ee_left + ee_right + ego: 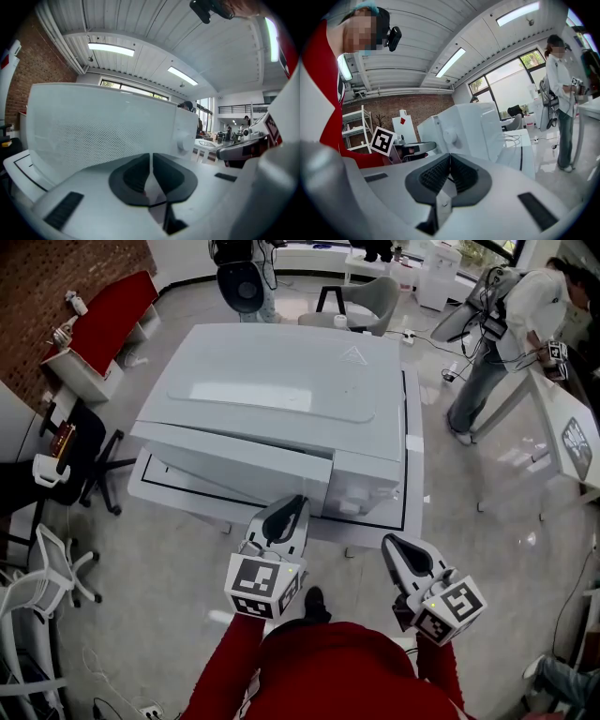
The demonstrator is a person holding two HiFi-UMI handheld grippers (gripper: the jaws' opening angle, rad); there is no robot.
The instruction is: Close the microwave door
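A white microwave [281,390] stands on a low white table [413,442]. Its door [234,465] with the mesh window [93,133] lies against the body or very nearly so; I cannot tell whether a slit is left. The knob [184,140] sits on the panel to the door's right. My left gripper [298,501] is just in front of the door's right part, jaws together with nothing between them [151,157]. My right gripper [389,542] hangs further back, off the table's front right corner, also shut and empty [450,157]. The right gripper view shows the microwave [464,126] from its knob side.
A person [511,334] stands at the back right beside another white table [572,442]. Office chairs [56,573] and a dark chair [80,465] crowd the left. A grey chair [370,301] is behind the microwave. A red-topped bench [108,315] lines the brick wall.
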